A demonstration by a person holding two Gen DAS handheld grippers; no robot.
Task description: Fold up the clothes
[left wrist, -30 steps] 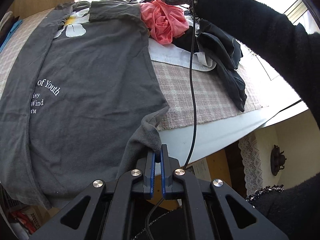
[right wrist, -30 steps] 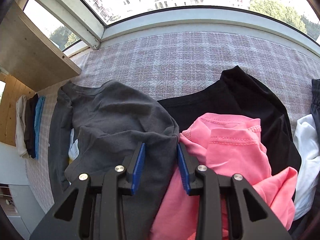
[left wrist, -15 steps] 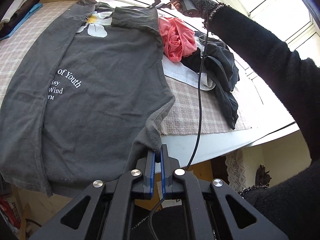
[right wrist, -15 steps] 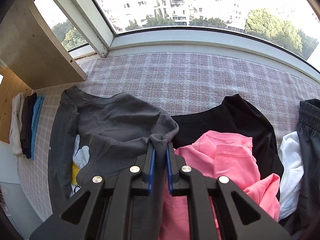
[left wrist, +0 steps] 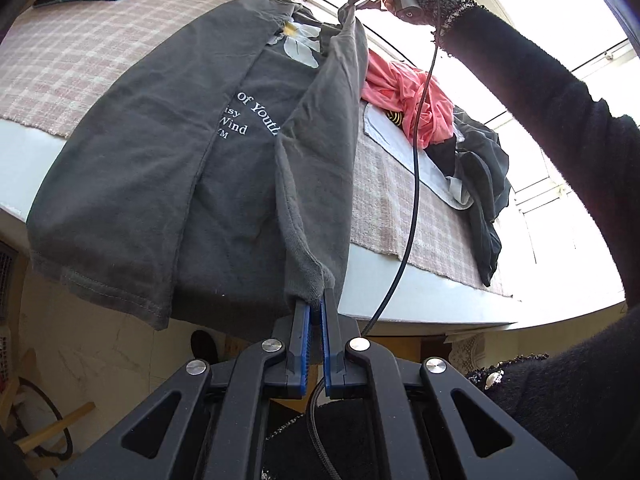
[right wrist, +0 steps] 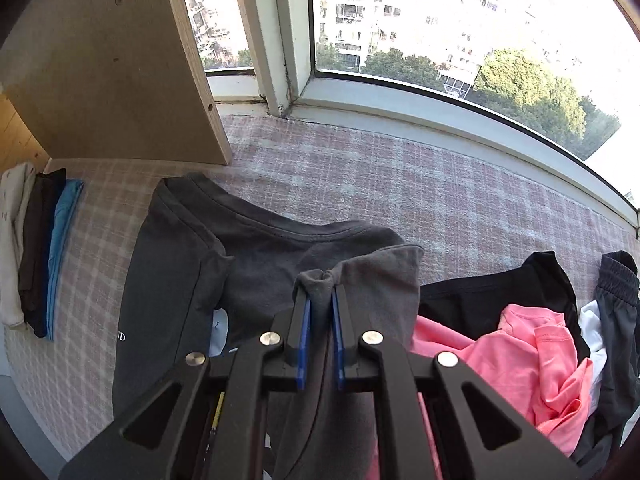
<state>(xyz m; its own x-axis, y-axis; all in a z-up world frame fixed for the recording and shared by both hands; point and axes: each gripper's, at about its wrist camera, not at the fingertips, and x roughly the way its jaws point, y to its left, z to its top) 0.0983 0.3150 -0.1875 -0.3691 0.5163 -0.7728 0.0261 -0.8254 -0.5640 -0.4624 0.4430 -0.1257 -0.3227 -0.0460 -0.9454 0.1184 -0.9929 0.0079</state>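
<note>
A dark grey T-shirt (left wrist: 168, 152) with white lettering and a daisy print lies on the pink checked cloth (left wrist: 80, 52), its hem hanging over the near edge. My left gripper (left wrist: 314, 300) is shut on the shirt's lower right corner. My right gripper (right wrist: 320, 296), also seen far off as my right gripper (left wrist: 352, 0) in the left wrist view, is shut on the shirt's right shoulder, by the sleeve. The right side of the grey T-shirt (right wrist: 248, 248) hangs lifted between the two grippers as a taut strip over the body.
A pile of unfolded clothes lies to the right: a pink garment (right wrist: 532, 356), black ones (right wrist: 492, 300) and a white one (left wrist: 400, 148). Folded clothes (right wrist: 36, 248) are stacked at the far left under a wooden shelf panel (right wrist: 112, 72). A window (right wrist: 440, 20) runs behind.
The right gripper closed on the shirt's shoulder, lifted it and carried it left. The left gripper moved left with the hem corner. The shirt's right side rose off the cloth.
</note>
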